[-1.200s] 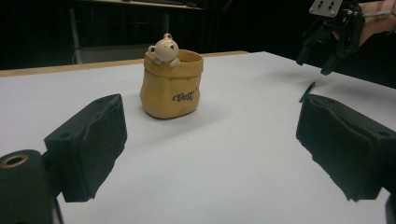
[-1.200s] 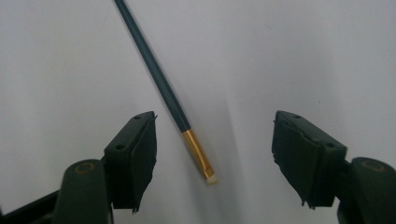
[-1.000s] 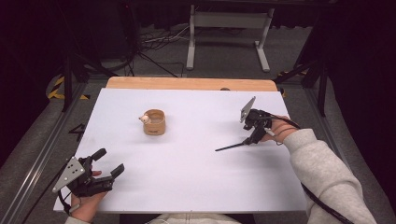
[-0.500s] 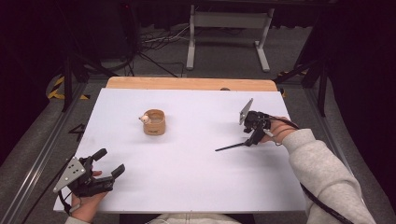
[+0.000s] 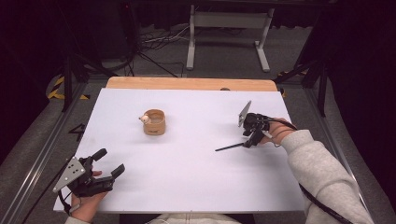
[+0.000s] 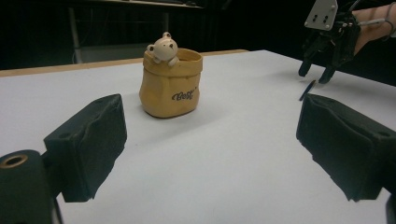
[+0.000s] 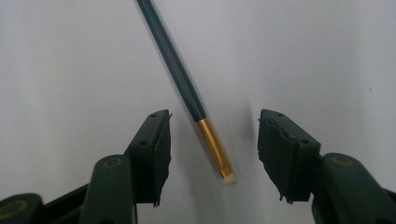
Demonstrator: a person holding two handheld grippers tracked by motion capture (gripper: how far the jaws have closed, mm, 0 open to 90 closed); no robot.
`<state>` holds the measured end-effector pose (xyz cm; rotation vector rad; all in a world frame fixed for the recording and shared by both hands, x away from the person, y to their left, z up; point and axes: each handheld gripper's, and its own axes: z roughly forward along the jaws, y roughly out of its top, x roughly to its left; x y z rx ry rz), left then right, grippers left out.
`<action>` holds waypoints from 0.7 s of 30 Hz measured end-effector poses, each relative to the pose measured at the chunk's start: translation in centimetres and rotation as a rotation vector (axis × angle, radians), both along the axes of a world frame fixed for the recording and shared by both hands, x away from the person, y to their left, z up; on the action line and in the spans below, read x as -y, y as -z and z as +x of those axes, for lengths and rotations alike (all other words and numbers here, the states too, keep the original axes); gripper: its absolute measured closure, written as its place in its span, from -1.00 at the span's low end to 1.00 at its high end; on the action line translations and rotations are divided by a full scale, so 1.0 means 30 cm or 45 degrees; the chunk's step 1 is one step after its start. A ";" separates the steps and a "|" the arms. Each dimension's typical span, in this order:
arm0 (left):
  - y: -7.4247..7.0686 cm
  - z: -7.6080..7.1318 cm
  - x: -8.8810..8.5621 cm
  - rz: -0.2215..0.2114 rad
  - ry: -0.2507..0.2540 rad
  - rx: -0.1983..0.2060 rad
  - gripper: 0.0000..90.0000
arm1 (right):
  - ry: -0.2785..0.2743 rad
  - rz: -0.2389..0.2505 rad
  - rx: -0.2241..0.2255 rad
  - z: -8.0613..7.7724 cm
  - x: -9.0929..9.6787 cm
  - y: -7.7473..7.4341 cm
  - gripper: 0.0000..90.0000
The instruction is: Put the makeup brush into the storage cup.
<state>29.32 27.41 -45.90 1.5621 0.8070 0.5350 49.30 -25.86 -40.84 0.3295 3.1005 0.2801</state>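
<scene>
Right gripper (image 5: 247,141) poised over a slim dark brush (image 7: 187,92) on the white table (image 5: 187,186).

Wide bare tabletop lies between both hands. The tan, sack-shaped ceramic cup with a little bear on its rim (image 6: 171,82) stands well apart, left of centre. The dark-handled, gold-ferruled brush lies flat between the right's parted jaws, untouched. The left gripper (image 5: 108,164), near the front-left corner, gapes wide, empty.

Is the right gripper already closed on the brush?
No. In the right gripper view the brush lies on the table between the open jaws, touching neither.
</scene>
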 end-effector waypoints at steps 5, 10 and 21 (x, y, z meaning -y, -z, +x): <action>0.000 0.000 0.000 0.001 0.000 0.000 -0.79 | -0.013 -0.009 -0.002 0.000 -0.001 0.005 0.09; 0.000 -0.001 -0.001 0.001 0.001 0.000 -0.79 | -0.025 -0.024 0.000 0.000 -0.002 0.009 0.22; 0.001 -0.001 -0.001 0.001 -0.002 0.002 -0.79 | -0.045 -0.045 -0.004 0.004 -0.001 0.015 0.38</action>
